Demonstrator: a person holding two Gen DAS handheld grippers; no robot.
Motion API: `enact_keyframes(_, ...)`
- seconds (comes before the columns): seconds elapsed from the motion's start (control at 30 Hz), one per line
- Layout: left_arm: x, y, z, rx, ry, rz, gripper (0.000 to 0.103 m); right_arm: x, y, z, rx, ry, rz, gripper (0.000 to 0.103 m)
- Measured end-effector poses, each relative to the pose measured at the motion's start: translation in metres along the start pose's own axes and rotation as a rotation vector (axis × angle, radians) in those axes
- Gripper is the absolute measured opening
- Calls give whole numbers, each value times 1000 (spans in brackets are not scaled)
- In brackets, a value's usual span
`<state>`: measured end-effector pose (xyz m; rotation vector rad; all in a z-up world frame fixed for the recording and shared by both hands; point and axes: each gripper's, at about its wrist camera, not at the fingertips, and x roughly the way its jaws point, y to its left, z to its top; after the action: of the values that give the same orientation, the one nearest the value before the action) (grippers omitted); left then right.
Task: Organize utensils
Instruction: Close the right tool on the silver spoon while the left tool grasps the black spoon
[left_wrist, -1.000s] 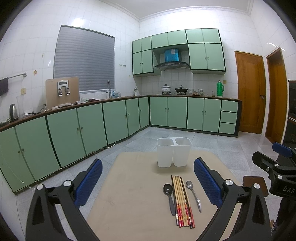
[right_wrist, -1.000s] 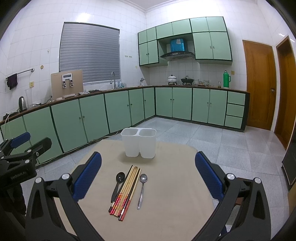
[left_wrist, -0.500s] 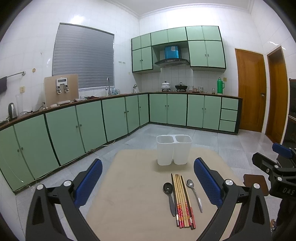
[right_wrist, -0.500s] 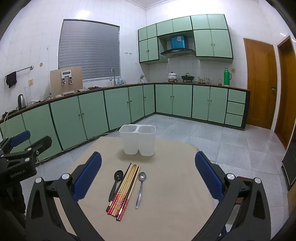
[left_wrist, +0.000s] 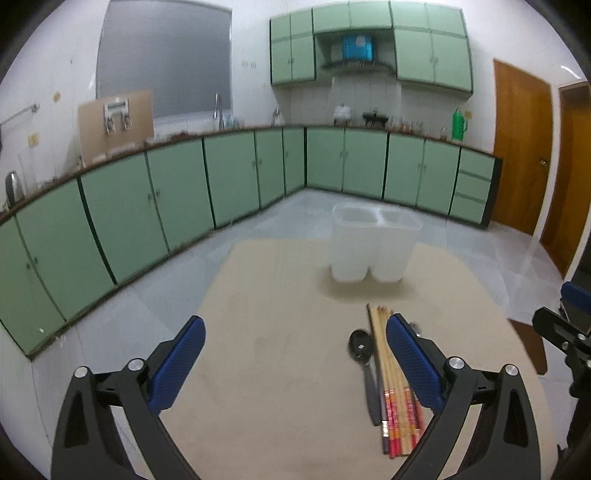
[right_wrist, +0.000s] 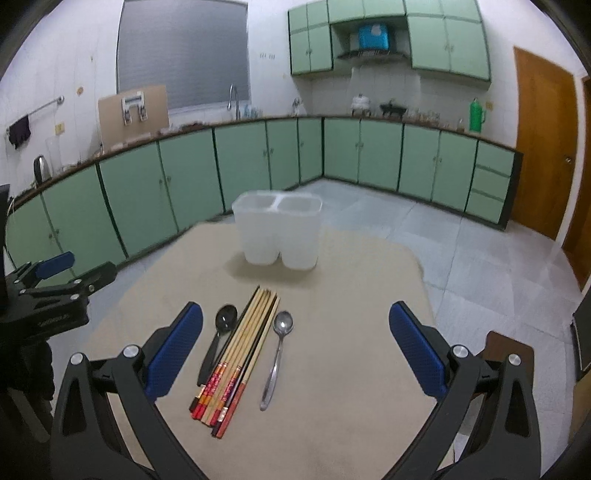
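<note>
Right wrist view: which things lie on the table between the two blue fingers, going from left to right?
Black spoon → bundle of chopsticks → silver spoon. The white two-compartment holder stands farther back, behind all three.

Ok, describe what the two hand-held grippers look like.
Both match. The left hand-held gripper and right hand-held gripper have black angular frames, silver round pivot bolts and two fingers faced with blue textured pads. Small pale lettering marks the left one's body, unreadable here.
</note>
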<state>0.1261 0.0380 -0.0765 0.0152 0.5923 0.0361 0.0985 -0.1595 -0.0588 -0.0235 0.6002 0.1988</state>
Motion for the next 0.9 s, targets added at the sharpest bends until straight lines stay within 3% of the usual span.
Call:
enact_keyframes(0.1,37,5,-3,-15,83,-3,92,31,-1,1,5,68,18,93)
enact_keyframes(0.2,63,7,-11,-23,149,-7,92,65,-4,-1,17,143,35,82)
enact_keyframes(0.47,105,7,-31,-4,251,-7,91,151,-4,-21,37,334,63,64)
enact_keyframes(0.8,126,-7,-36,8,297,-58,91,195,-2,-30,25,407,60,42)
enact_keyframes(0.87,129,-11,-37,11,306,-78,91,196,1,-30,5,402,64,28)
enact_keyframes(0.9,130,-14,-37,12,312,-90,91,196,2,-30,-1,401,65,27)
